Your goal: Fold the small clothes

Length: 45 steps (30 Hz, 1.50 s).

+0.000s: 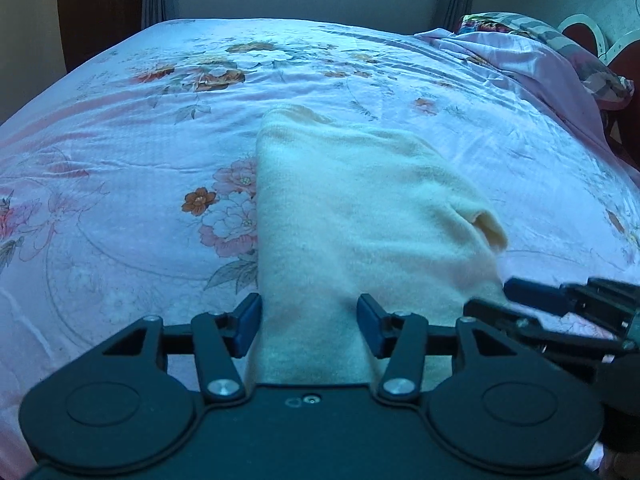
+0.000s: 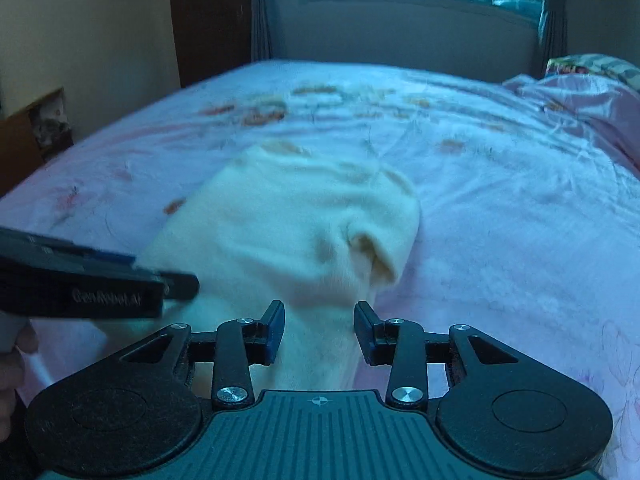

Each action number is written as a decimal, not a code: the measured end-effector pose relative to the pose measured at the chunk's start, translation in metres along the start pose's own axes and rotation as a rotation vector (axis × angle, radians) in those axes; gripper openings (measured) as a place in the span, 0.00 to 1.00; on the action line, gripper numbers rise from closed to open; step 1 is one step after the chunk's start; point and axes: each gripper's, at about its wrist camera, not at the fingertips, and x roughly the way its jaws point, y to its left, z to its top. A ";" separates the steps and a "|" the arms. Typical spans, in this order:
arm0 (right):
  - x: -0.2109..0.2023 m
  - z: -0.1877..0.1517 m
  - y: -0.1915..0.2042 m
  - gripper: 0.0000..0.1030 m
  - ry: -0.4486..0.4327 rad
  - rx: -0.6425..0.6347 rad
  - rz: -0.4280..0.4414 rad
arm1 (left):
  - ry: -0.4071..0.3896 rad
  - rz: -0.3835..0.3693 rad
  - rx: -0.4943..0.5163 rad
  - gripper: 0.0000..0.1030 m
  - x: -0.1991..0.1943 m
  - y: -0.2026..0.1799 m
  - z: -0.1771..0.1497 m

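A cream garment [image 1: 360,208] lies on the flowered bed [image 1: 120,160], its near edge running between both tongs. Left tongs [image 1: 308,326] and right tongs [image 2: 319,330] stand spread, whether pinching it I cannot tell. White lettering on the left tongs' side at nine o'clock in the right view is too blurred to read.

The right-wrist view is blurred, and the cream garment's [image 2: 296,220] near edge runs hidden beneath the right claw [image 2: 319,330].

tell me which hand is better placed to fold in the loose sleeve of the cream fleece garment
Probably right: the sleeve cuff of the cream fleece garment lies just ahead of the right gripper; the left gripper holds the opposite straight edge. Both have fabric in their jaws.
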 end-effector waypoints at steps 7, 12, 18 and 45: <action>-0.026 -0.009 -0.008 0.37 -0.051 0.072 0.007 | -0.013 0.021 -0.007 0.55 -0.017 -0.006 -0.006; -0.014 -0.013 -0.017 0.38 0.031 0.140 0.015 | -0.018 0.044 0.027 0.63 -0.021 -0.020 -0.010; -0.045 0.001 -0.030 0.50 -0.033 0.236 0.060 | -0.050 0.034 0.010 0.72 -0.046 -0.024 -0.001; -0.226 -0.019 -0.007 1.00 -0.193 0.205 -0.022 | -0.246 0.079 0.029 0.98 -0.200 -0.063 -0.036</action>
